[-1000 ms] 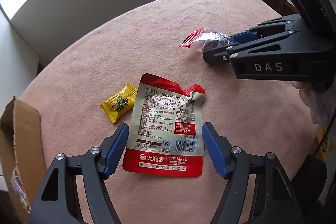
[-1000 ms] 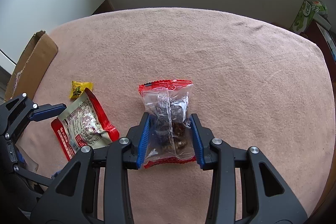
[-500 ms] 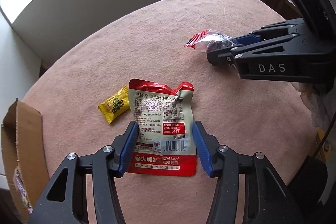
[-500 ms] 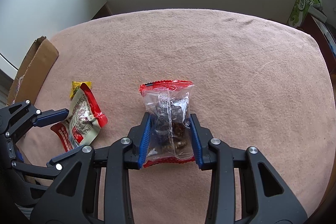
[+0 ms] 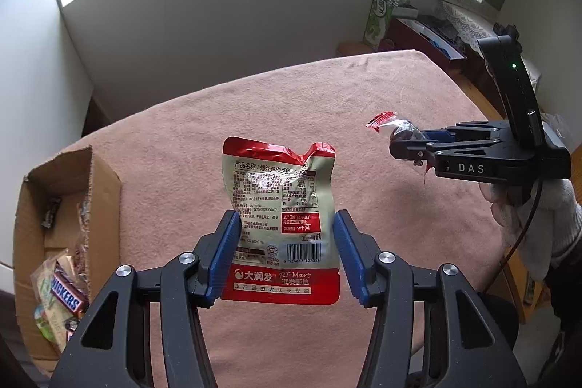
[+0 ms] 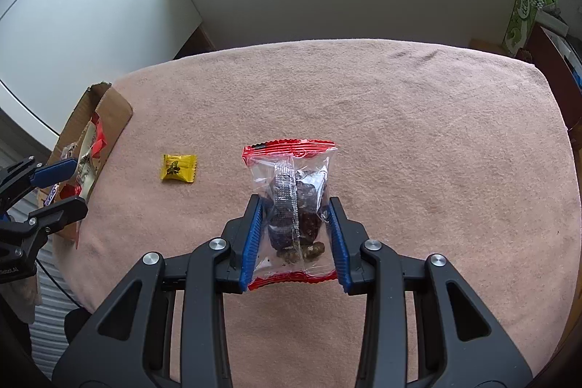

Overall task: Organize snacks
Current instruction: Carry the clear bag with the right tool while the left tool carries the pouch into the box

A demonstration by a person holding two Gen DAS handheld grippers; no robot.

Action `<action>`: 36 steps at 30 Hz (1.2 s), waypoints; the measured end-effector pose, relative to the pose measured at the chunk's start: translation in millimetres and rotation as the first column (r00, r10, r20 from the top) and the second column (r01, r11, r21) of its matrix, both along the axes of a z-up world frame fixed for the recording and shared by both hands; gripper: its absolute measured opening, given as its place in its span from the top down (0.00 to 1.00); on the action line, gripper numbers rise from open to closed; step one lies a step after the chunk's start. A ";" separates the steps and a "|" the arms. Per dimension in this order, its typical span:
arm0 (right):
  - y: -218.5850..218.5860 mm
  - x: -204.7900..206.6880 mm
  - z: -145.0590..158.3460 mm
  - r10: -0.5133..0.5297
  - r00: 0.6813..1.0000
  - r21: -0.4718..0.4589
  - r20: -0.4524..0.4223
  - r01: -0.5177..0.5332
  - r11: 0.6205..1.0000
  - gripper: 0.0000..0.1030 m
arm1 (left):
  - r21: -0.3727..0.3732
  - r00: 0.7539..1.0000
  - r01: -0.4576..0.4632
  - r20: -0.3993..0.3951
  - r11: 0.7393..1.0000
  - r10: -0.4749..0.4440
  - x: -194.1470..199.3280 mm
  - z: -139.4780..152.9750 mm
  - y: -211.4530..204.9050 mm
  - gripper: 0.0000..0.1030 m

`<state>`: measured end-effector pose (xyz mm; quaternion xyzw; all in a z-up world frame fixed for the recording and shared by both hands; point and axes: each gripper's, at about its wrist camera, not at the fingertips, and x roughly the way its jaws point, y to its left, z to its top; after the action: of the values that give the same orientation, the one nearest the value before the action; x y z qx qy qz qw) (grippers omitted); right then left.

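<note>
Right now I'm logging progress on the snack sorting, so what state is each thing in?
Left gripper: shut on the red-and-white pouch.
Red-and-white pouch: held, lifted off the table.
Right gripper: shut on the clear packet.
Clear packet: held, sealed, dark pieces inside.
Yellow candy: lying loose on the pink cloth.
Cardboard box: open, snacks already inside.

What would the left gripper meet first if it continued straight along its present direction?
Probably the pink cloth on the table; the left gripper holds the red pouch above it. Depth is unclear.
</note>
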<state>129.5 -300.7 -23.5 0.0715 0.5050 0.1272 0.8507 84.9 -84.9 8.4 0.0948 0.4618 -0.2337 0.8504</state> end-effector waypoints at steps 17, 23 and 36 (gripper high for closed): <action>101.4 -14.7 80.0 0.169 0.980 0.070 0.109 -0.177 0.982 0.65 | 0.034 0.983 -0.143 0.120 0.989 0.138 -43.2 36.6 116.2 0.49; 172.6 -6.2 95.5 0.262 0.955 0.073 0.141 -0.274 0.959 0.65 | 0.024 0.964 -0.232 0.137 0.972 0.227 -44.0 43.7 168.2 0.49; 311.2 30.0 67.1 0.360 0.927 0.031 0.104 -0.364 0.931 0.64 | -0.004 0.930 -0.351 0.113 0.936 0.349 -29.2 25.5 232.3 0.49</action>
<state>159.4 10.5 43.6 -0.0082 0.4646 0.2976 0.8340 55.7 147.4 33.9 0.0308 0.4249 -0.0689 0.9021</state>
